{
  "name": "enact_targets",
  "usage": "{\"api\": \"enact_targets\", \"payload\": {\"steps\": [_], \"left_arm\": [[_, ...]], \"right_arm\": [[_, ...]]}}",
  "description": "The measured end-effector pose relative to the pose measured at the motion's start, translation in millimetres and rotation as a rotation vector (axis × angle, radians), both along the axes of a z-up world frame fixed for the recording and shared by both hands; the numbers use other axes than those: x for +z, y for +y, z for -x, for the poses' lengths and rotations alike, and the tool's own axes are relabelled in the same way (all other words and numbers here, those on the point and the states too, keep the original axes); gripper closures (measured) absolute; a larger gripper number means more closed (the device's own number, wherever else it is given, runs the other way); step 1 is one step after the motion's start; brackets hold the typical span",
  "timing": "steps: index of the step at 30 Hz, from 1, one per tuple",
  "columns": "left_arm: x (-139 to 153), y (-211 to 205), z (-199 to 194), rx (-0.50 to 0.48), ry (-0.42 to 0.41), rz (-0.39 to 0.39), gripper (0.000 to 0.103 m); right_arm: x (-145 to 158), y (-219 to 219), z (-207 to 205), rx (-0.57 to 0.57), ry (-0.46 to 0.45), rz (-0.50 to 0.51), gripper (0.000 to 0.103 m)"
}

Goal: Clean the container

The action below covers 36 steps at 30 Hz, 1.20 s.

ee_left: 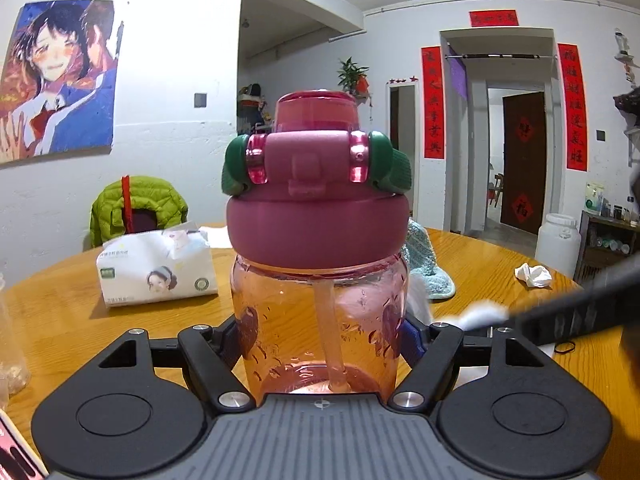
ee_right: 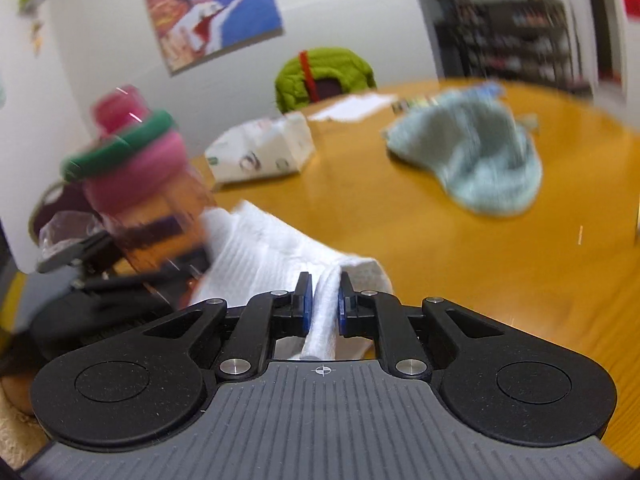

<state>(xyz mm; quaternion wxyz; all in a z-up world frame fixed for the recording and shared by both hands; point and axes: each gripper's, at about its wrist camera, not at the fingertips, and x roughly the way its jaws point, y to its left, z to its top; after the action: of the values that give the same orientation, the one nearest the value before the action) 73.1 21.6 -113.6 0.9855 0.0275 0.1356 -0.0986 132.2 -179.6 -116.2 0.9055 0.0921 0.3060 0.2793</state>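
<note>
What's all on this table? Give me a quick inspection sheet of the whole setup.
Surface: round wooden table.
Job's things: pink water bottle, lid on; white paper towel touching its side.
Clutter: tissue pack, blue cloth, crumpled tissue, black hair tie.
Grippers: left gripper shut on the bottle; right gripper shut on the towel.
Cables: nothing seen.
Surroundings: wall poster, green jacket on chair, red door banners.

Black linkage grippers, silver screws, ribbed grey bases, blue-padded fingers [ee_right: 305,304].
</note>
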Motion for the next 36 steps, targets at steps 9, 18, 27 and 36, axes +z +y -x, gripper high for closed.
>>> {"api": "enact_targets", "payload": {"steps": [9, 18, 27, 36], "left_arm": [[10, 4, 5, 0.018, 0.005, 0.064, 0.022], [20, 8, 2, 0.008, -0.029, 0.09, 0.031], [9, 68, -13, 0.026, -0.016, 0.44, 0.032], [7, 78, -9, 0.05, -0.018, 0.534, 0.032]], "right_arm": [[-30, -9, -5, -0.011, 0.073, -0.114, 0.078], [-26, -5, 3, -0.021, 0.027, -0.082, 0.042], [7, 23, 15, 0.012, -0.19, 0.172, 0.013], [-7, 85, -6, 0.148, -0.126, 0.466, 0.032]]}}
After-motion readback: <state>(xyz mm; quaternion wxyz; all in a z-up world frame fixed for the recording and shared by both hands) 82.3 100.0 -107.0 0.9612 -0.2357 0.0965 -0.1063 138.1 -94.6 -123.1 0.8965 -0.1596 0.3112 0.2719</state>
